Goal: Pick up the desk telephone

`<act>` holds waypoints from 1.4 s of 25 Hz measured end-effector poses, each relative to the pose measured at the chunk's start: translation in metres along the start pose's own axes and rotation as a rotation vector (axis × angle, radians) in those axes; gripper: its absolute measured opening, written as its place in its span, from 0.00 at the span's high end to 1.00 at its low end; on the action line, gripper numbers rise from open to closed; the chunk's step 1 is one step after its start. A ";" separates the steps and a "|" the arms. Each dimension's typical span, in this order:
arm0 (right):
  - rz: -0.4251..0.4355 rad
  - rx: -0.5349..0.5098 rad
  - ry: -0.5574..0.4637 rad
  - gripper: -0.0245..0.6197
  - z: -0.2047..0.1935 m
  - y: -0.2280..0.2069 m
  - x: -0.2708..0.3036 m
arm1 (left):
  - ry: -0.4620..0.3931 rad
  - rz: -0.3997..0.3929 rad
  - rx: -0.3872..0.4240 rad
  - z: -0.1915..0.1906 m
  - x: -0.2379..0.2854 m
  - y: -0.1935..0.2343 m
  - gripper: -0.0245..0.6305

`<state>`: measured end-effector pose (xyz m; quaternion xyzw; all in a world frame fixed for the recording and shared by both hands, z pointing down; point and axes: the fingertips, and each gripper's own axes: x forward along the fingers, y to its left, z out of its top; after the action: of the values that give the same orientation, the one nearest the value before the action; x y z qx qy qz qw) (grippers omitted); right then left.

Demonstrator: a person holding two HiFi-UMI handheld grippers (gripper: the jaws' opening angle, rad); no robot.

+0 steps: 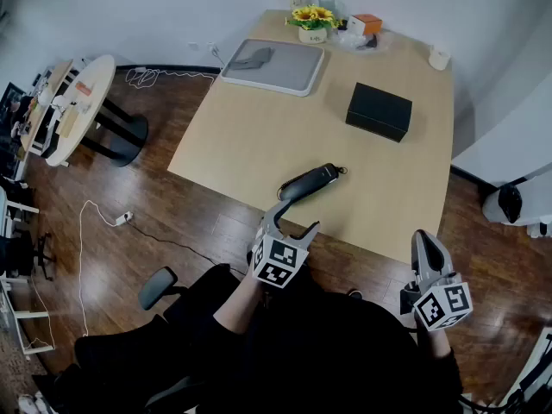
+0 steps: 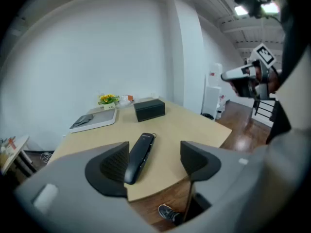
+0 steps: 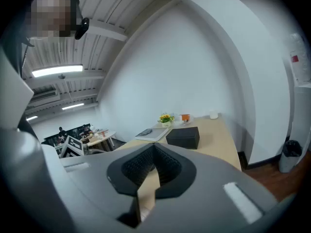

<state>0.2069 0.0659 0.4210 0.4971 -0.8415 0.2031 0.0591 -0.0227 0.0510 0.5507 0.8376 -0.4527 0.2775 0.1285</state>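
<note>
The black telephone handset (image 1: 308, 181) lies flat on the wooden desk (image 1: 250, 136), close to its front edge. My left gripper (image 1: 293, 218) is open just in front of that edge, jaws pointing at the handset and not touching it. In the left gripper view the handset (image 2: 140, 151) lies ahead of the left gripper (image 2: 154, 161), nearer its left jaw. My right gripper (image 1: 429, 253) hangs off the desk's front right, shut with nothing held. In its own view the right gripper (image 3: 154, 166) shows its pads together.
A black box (image 1: 379, 110) sits behind the handset. At the desk's far end are a grey tray (image 1: 274, 65), a sunflower pot (image 1: 312, 20), an orange box (image 1: 366, 24) and a white cup (image 1: 439, 58). A round side table (image 1: 78, 106) stands at the left, an office chair (image 1: 157, 287) beside me.
</note>
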 end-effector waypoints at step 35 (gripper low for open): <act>-0.061 0.047 -0.047 0.96 0.042 -0.003 0.135 | 0.359 -0.222 0.153 -0.062 0.120 0.082 0.56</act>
<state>0.1461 -0.0621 0.4244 0.5283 -0.8222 0.2091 0.0340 -0.0602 -0.0482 0.6675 0.8267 -0.3052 0.4400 0.1727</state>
